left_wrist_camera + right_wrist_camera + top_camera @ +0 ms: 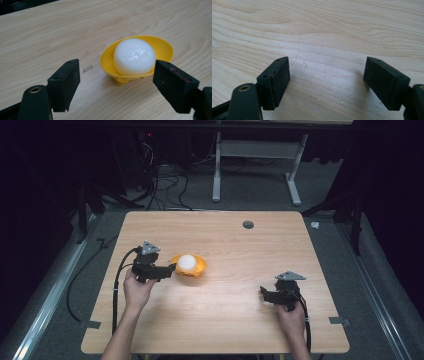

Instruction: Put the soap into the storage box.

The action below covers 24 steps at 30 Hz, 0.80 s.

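Black jaws of the left gripper stand spread wide, nothing between them, aimed at a yellow bowl that sits on the bench left of its middle. A white ball rests in the bowl, bulging well above the rim. In the high view the left gripper sits just beside the bowl's left side, its tip at or nearly at the rim, while the right gripper hovers well apart near the bench's right front corner, its jaws likewise spread and empty over bare wood.

The bowl stands on a small foot and looks light, so a jaw nudging the rim could likely tip or slide it and send the ball rolling toward the bench's edge. The ball looks smooth and glossy; a grip closing high on its curve may squeeze it out of the jaws. Closing on the thin rim alone could tilt the bowl as it lifts
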### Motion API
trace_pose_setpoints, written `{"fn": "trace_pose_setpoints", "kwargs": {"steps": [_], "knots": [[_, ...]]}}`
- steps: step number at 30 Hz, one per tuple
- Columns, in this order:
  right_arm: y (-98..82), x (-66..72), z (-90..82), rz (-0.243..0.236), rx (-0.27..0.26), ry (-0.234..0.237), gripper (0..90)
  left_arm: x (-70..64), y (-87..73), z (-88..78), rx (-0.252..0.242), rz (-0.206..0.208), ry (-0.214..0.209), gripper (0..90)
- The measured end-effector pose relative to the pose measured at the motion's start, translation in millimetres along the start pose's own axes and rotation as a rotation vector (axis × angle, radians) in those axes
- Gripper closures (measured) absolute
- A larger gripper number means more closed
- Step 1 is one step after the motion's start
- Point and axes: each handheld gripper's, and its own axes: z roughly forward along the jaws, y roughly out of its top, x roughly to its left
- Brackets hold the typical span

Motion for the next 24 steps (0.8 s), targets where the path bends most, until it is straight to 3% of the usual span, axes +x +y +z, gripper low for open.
{"fn": "trace_pose_setpoints", "kwargs": {"steps": [24], "knots": [[0.0, 0.0, 0.0, 0.000, 0.000, 0.000, 22.0, 5.0, -19.5, -20.3, -0.036, -0.029, 0.006, 22.5]]}}
